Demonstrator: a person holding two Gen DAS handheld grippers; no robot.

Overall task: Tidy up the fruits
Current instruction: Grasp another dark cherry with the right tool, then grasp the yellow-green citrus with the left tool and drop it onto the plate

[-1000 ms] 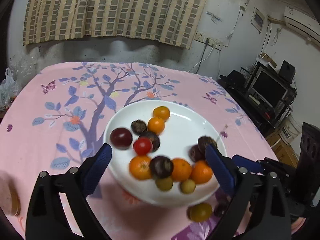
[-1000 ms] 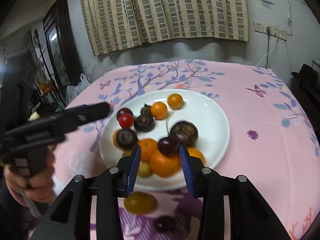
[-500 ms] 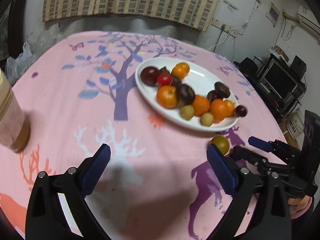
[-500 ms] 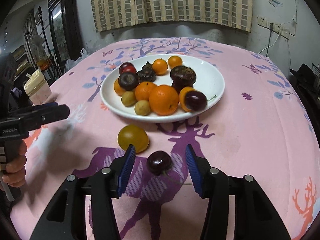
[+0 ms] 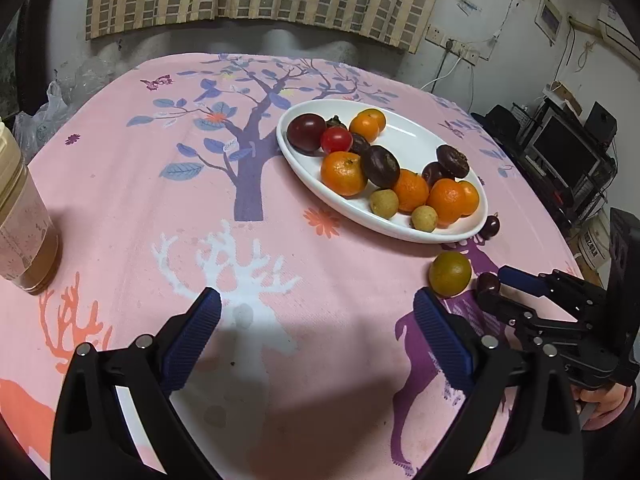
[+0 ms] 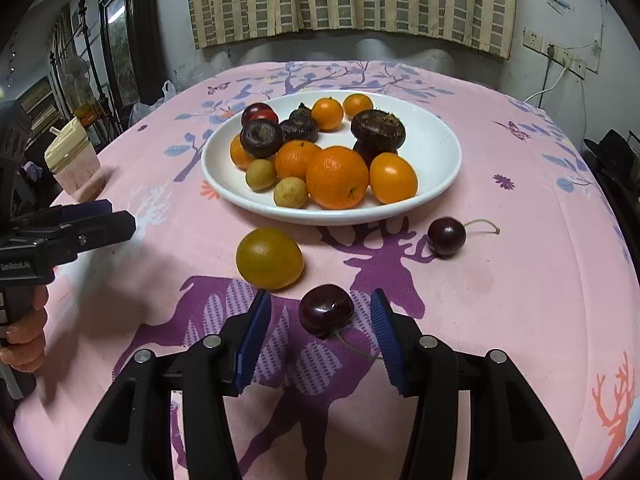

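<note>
1. Right wrist view: a round tabletop wears a pink cloth printed with purple trees and deer; a striped curtain hangs on the wall behind, with a dark cabinet at the left.
2. Left wrist view: the room's far right side holds a monitor on a cluttered rack, and wall sockets with trailing cords.
3. A white plate sits toward the far middle of the cloth. It carries several oranges, two small tan fruits, dark brown round fruits, a red tomato and a deep red plum; the pile crowds the plate's left and near side.
4. Three fruits lie on the cloth outside the plate: a yellow-green citrus just beside the near rim, a stemmed cherry to its right, and a second dark cherry nearer the camera.
5. The right gripper has its jaws spread, with that nearer cherry between the blue pads, touching neither as far as the fisheye lets me judge.
6. The left gripper hovers low over bare cloth, jaws wide apart and holding nothing.
7. A lidded beige cup stands at the tabletop's left edge, well apart from the fruit; plastic bags sit beyond it.
</note>
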